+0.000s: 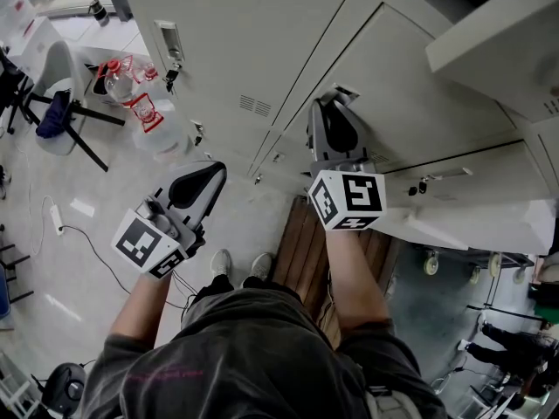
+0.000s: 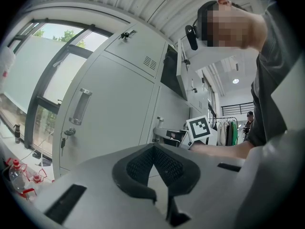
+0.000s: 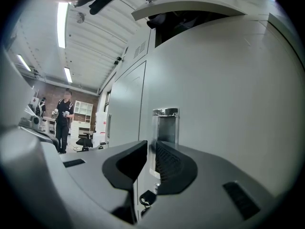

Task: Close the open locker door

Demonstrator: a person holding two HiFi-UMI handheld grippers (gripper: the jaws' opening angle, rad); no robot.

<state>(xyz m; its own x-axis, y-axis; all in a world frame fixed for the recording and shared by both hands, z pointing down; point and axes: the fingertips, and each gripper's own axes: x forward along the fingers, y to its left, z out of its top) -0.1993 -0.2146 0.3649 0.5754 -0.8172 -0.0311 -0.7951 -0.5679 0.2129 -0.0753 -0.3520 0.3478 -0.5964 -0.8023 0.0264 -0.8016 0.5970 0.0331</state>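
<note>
Head view: right gripper (image 1: 336,103) has its tips at the locker door (image 1: 419,94); left gripper (image 1: 208,175) hangs back, so right is nearer. Left gripper view: jaws together, empty. Right gripper view: jaws a slit apart, gripping nothing; door straight ahead, recessed handle (image 3: 165,128) and door edge vertical. No legible writing.

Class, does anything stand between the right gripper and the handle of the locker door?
Nothing visible does. The right gripper points straight at the handle on the locker door, and no object shows between them.
</note>
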